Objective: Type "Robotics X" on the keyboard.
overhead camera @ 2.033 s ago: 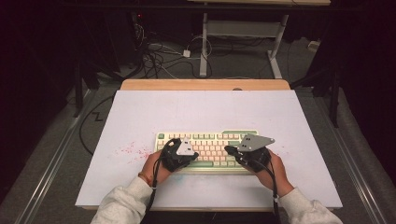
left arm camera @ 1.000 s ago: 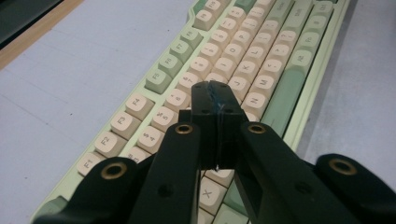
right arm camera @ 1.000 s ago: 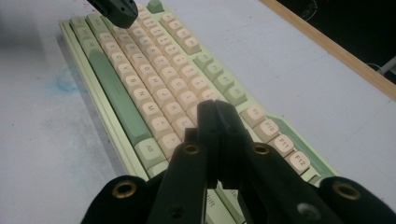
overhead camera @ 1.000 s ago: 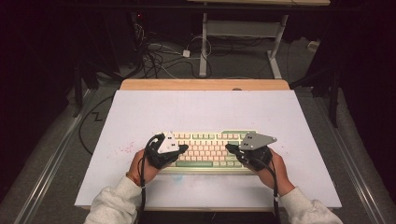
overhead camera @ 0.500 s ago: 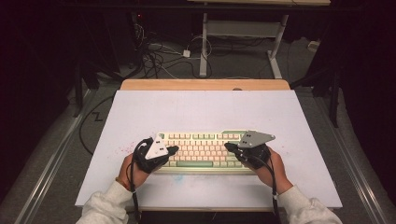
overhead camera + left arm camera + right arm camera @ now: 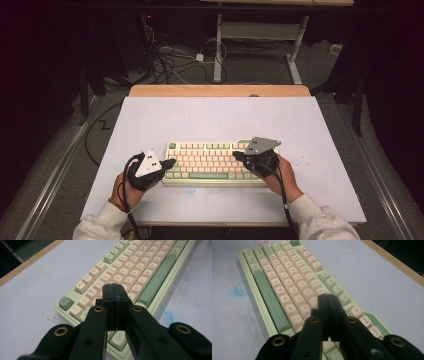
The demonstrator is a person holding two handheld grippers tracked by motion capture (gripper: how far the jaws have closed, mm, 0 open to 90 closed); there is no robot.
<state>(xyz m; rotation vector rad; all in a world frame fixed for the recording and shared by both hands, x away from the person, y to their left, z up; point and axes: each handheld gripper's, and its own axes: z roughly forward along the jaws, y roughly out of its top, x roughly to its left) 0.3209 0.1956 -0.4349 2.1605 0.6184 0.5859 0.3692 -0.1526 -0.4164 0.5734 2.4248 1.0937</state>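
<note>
Green-and-cream keyboard [image 6: 216, 163] lies near the front middle of the white table [image 6: 320, 130], and since a moment ago the left gripper [image 6: 170, 163] has slid outward from over the keys to the keyboard's left end, while the right gripper [image 6: 236, 155] has hardly shifted above the right-hand keys. Both have their jaws pressed together with nothing between them. Judging by that, the left one looks set to tap keys near that edge, such as the bottom-corner Ctrl key [image 6: 119, 338].

A pale lilac tabletop [image 6: 220, 120] has a light wooden far edge [image 6: 220, 90]. Behind this edge, tangled black cables [image 6: 172, 57] lie on grey floor [image 6: 260, 65], near white metal desk legs [image 6: 218, 47].
</note>
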